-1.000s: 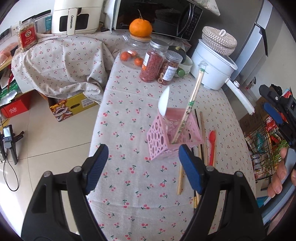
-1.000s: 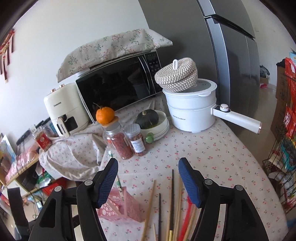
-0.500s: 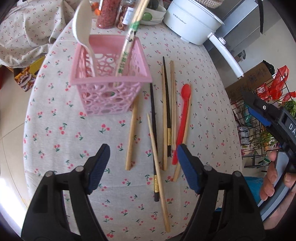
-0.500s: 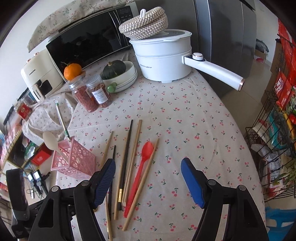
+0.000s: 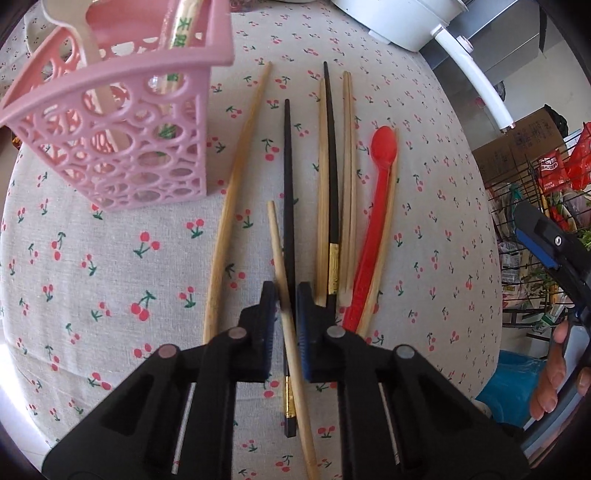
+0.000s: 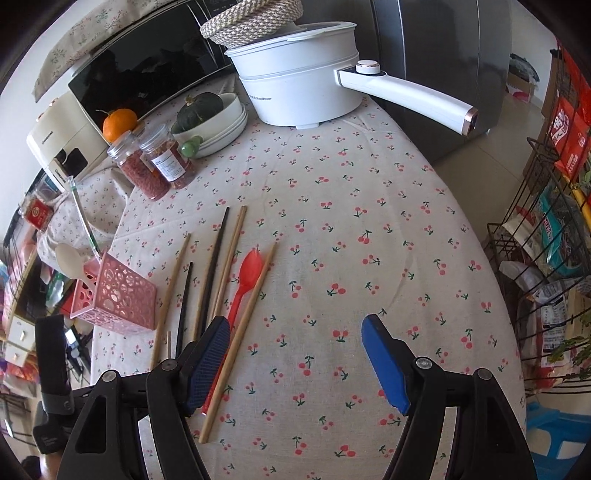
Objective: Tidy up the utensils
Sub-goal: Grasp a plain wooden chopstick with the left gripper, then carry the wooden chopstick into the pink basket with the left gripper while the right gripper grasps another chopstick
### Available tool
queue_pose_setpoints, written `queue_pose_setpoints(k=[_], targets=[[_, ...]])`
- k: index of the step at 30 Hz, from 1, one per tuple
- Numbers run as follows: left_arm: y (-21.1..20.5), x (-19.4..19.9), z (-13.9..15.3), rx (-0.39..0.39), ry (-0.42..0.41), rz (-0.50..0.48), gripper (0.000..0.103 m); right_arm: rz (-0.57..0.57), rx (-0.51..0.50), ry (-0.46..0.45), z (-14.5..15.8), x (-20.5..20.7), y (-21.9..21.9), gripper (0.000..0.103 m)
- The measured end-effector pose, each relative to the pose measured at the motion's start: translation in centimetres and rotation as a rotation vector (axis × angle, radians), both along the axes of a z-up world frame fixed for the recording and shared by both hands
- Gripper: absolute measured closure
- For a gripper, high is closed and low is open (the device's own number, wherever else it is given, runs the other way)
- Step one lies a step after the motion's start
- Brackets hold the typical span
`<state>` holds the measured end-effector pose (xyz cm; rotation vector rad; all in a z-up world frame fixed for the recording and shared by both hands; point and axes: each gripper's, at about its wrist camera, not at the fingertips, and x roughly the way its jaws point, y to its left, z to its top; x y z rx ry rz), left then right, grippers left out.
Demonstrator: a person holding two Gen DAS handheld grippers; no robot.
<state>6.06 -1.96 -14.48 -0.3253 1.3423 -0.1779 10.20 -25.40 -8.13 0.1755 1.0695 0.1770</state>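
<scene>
A pink holder stands on the cherry-print tablecloth and holds a white spoon and a wrapped chopstick pair; it also shows in the right wrist view. Several wooden and black chopsticks and a red spoon lie beside it. My left gripper is shut on a wooden chopstick, with a black chopstick also lying between the pads. My right gripper is open and empty above the table, to the right of the chopsticks and red spoon.
A white pot with a long handle, a bowl with a squash, two jars, a microwave and an air fryer stand at the back. A wire rack stands right of the table.
My left gripper has dropped to the table and shut on a wooden chopstick. My right gripper has come lower and nearer the table, still open.
</scene>
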Motion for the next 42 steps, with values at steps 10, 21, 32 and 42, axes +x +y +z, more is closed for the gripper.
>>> queue_pose_setpoints(k=[10,21,32,42], targets=[[-0.7,-0.9,1.6,-0.017,-0.045,-0.054,0.096,0.019,-0.005,0.0,0.1,0.0,0.7,0.028],[2.0,-3.4,9.2,-0.006,-0.317,-0.084,0.097,0.027,-0.029,0.052,-2.0,1.6,2.5,0.028],[5.3,-4.0,10.8,-0.033,-0.367,-0.05,0.097,0.009,-0.101,0.169,-7.1,6.5,4.8,0.031],[6.8,-4.3,11.0,-0.026,-0.373,-0.027,0.097,0.063,-0.236,0.175,-7.8,6.8,7.9,0.072]])
